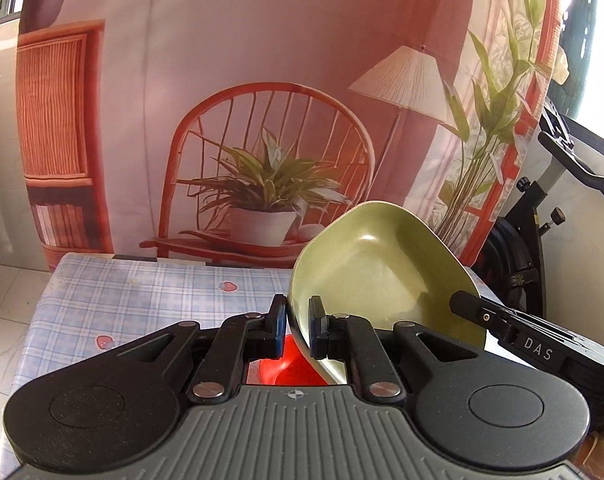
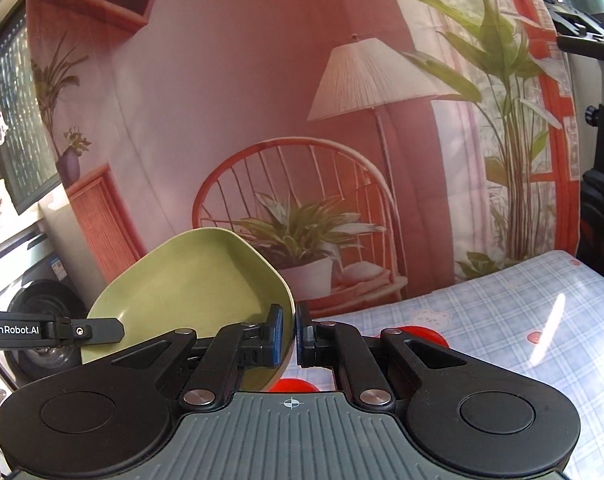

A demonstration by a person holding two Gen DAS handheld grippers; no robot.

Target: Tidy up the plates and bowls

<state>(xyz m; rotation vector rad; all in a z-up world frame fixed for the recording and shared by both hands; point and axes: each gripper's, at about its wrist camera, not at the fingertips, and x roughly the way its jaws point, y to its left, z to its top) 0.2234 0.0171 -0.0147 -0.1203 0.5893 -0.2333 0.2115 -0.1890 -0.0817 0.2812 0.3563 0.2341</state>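
Note:
A green plate point(image 1: 386, 276) is held tilted up above the table. My left gripper point(image 1: 297, 330) is shut on its left rim. My right gripper point(image 2: 288, 336) is shut on its right rim; the plate also shows in the right wrist view point(image 2: 189, 292). Each gripper shows in the other's view, the right one point(image 1: 514, 330) and the left one point(image 2: 53, 330). A red bowl point(image 1: 289, 370) sits on the table under the plate, mostly hidden; red rims point(image 2: 420, 334) also show behind my right gripper.
The table has a blue checked cloth point(image 1: 149, 304) with strawberry prints. A printed backdrop point(image 1: 261, 120) hangs right behind it. An exercise bike point(image 1: 542, 216) stands at the right, a washing machine point(image 2: 41, 312) at the left.

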